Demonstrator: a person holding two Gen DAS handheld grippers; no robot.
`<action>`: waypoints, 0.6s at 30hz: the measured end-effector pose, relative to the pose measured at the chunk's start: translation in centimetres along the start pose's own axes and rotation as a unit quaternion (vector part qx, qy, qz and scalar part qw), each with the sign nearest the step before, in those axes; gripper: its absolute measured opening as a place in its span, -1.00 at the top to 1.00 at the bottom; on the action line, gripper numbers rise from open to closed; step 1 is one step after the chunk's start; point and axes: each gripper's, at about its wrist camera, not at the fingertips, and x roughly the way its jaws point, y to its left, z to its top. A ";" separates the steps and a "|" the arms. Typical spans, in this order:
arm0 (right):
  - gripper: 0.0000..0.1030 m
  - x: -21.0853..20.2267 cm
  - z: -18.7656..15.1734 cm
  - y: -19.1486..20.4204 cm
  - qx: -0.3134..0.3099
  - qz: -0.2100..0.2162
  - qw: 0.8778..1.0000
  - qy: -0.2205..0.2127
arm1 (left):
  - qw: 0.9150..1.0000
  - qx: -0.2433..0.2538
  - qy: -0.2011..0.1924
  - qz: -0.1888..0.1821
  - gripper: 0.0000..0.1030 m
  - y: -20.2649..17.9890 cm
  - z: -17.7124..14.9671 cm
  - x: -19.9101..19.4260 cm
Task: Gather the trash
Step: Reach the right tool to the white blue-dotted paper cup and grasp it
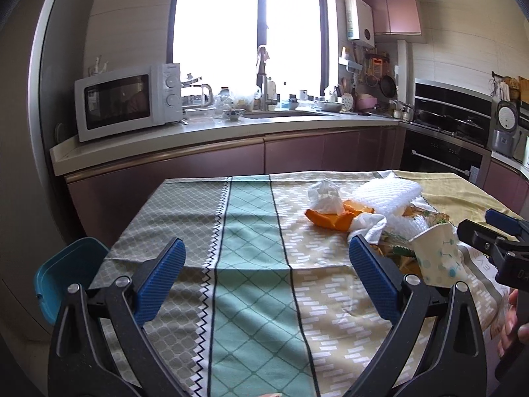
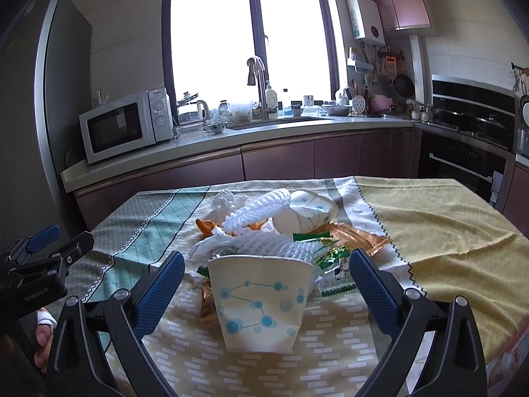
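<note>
A pile of trash lies on the patterned tablecloth (image 2: 330, 357). A squashed paper cup (image 2: 261, 301) with blue dots stands nearest, upright between my right gripper's (image 2: 267, 284) open fingers, untouched. Behind it lie white foam fruit netting (image 2: 264, 248), crumpled tissue (image 2: 224, 203), orange peel (image 2: 203, 226), green snack wrappers (image 2: 334, 258) and a second flattened cup (image 2: 310, 211). My left gripper (image 1: 267, 273) is open and empty over the green stripe of the tablecloth, left of the pile. In the left wrist view I see the cup (image 1: 436, 253), tissue (image 1: 325, 197), peel (image 1: 327, 220) and netting (image 1: 386, 195).
A blue plastic bin (image 1: 66, 274) sits below the table's left edge. A kitchen counter (image 2: 231, 142) with a microwave (image 2: 125, 125) and sink runs behind the table. An oven and stove (image 2: 469, 139) stand at the right. A yellow cloth (image 2: 446, 218) covers the table's right part.
</note>
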 end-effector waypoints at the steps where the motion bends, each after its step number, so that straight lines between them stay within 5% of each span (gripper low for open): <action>1: -0.80 0.3 -0.2 -0.5 0.009 0.008 1.000 0.013 | 1.000 0.005 0.005 -0.008 -0.89 -0.5 -0.1 0.4; 8: -0.35 2.5 -2.2 -2.3 0.062 0.075 0.992 0.082 | 0.998 0.029 0.035 -0.052 -0.89 -2.8 -0.6 2.8; 14: -0.32 3.8 -2.7 -3.6 0.113 0.132 0.978 0.112 | 0.995 0.040 0.060 -0.075 -0.89 -3.8 -0.5 4.7; 18: -0.09 3.9 -3.0 -4.2 0.136 0.165 0.970 0.115 | 0.992 0.042 0.079 -0.089 -0.71 -4.2 -0.4 6.0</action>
